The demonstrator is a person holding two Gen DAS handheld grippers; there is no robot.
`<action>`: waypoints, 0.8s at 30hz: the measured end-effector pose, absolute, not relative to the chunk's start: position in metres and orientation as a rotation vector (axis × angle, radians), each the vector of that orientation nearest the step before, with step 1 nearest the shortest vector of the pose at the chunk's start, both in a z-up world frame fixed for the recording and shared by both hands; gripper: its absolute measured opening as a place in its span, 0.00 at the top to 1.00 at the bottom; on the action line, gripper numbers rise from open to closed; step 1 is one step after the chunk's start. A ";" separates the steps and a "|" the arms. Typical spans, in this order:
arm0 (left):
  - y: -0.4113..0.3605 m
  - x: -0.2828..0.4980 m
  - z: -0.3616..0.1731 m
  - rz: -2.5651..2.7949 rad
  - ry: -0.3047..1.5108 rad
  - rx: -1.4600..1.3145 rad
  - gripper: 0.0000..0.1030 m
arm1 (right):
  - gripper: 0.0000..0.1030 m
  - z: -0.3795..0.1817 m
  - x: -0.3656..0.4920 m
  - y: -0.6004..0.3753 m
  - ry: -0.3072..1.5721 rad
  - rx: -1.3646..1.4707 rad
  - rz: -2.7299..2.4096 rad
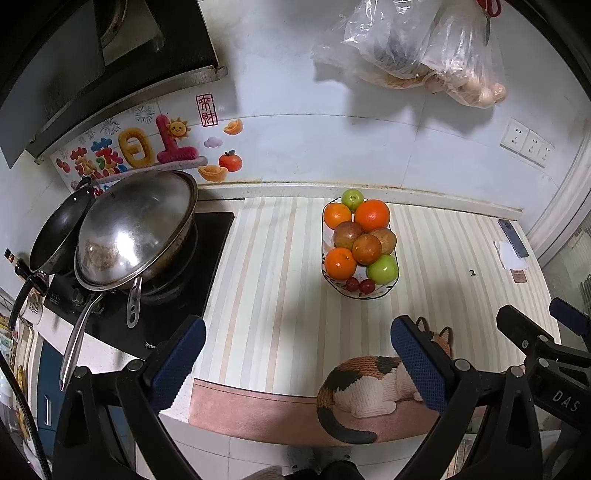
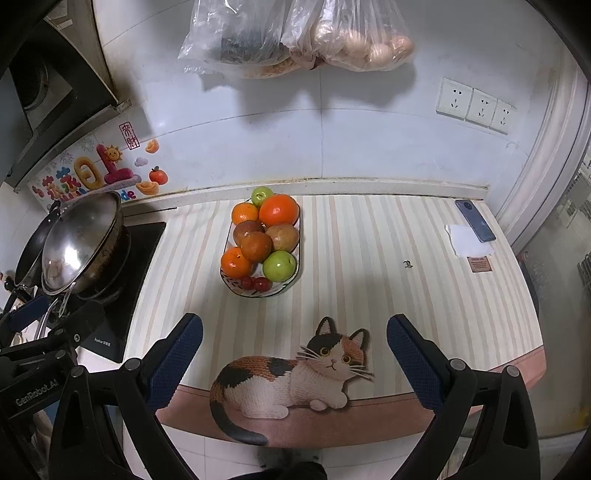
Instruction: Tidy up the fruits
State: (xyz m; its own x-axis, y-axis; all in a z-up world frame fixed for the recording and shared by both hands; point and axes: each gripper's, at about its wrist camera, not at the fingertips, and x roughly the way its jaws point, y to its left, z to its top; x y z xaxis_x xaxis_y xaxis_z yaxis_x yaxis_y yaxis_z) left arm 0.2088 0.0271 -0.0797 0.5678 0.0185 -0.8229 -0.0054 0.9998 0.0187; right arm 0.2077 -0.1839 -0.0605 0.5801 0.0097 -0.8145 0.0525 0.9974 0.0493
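Fruit fills my oval bowl [image 2: 291,282] mid-counter on the striped mat [image 2: 369,258]: oranges [image 2: 279,209], green apples [image 2: 279,266], brownish fruits, two cherries. My left gripper [image 1: 295,365] and right gripper [image 2: 295,363] hover spread wide, grasping nothing, above the cat print [image 2: 295,380].

White tiled wall [image 2: 369,147], triple socket plate [image 2: 476,105] at right. Striped counter mat [image 2: 369,258] with cat print [image 2: 295,373]. Black cooktop [image 1: 207,266] at left, range hood [image 1: 74,74] above. Plastic bags [image 2: 295,33] hanging on wall. Light tiled floor [image 2: 207,458] below.
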 end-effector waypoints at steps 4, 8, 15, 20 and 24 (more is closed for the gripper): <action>0.027 0.209 -0.080 0.014 0.967 0.014 0.00 | 0.01 -0.060 0.207 -0.183 0.949 0.065 -0.024; 0.027 0.208 -0.080 0.012 0.966 0.014 0.00 | 0.01 -0.059 0.205 -0.183 0.948 0.063 -0.023; 0.025 0.205 -0.078 0.009 0.967 0.013 0.00 | 0.01 -0.058 0.203 -0.182 0.949 0.062 -0.023; 0.024 0.203 -0.076 0.005 0.965 0.015 0.00 | 0.01 -0.057 0.202 -0.182 0.946 0.062 -0.026; 0.023 0.202 -0.074 0.001 0.963 0.016 0.00 | 0.01 -0.056 0.201 -0.182 0.941 0.060 -0.028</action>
State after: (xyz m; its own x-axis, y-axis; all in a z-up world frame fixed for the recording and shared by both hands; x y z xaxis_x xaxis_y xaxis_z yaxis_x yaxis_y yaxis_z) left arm 0.2024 0.0234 -0.0744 0.5708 0.0081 -0.8211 0.0066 0.9999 0.0144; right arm 0.2008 -0.1821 -0.0565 0.5885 0.0020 -0.8085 0.0507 0.9979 0.0394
